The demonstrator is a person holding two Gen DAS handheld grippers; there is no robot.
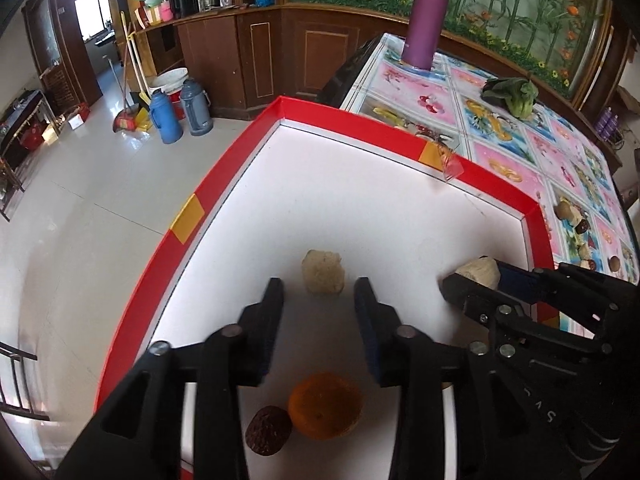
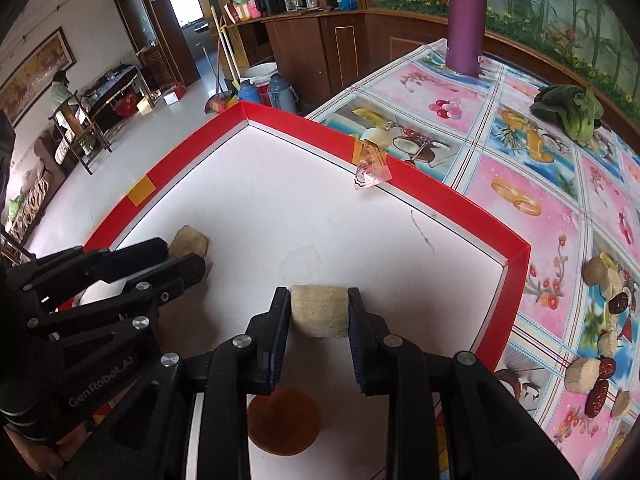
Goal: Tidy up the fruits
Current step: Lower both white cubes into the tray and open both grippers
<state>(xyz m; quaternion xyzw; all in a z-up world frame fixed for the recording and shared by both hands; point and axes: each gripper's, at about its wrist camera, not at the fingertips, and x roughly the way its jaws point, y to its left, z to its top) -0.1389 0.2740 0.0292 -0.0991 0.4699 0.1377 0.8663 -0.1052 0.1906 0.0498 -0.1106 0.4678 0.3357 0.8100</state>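
Left wrist view: my left gripper (image 1: 319,292) hangs with its jaws spread and nothing between them, over the white floor of the red-walled tray (image 1: 352,120). A pale lumpy fruit (image 1: 322,271) lies on the floor just ahead of the tips, close to centred on the gap, no long axis to speak of. Back under the jaws sit an orange (image 1: 325,405) and, touching it on the left-finger side, a dark wrinkled fruit (image 1: 267,430). Off past the right finger, my right gripper (image 1: 476,280) comes in, pinching a pale chunk

Right wrist view: the right gripper (image 2: 319,312) pinches the pale cylindrical chunk (image 2: 319,310) at the fingertips, its long axis running across from pad to pad, flat ends against the pads, above the tray's floor. A brownish round fruit (image 2: 284,422), the orange I judge, lies back beneath the jaws. Out beyond the left finger, the left gripper (image 2: 192,258) points at the lumpy fruit (image 2: 188,241)

I judge the left hand far nearer to that lump: a short push straight ahead, then close
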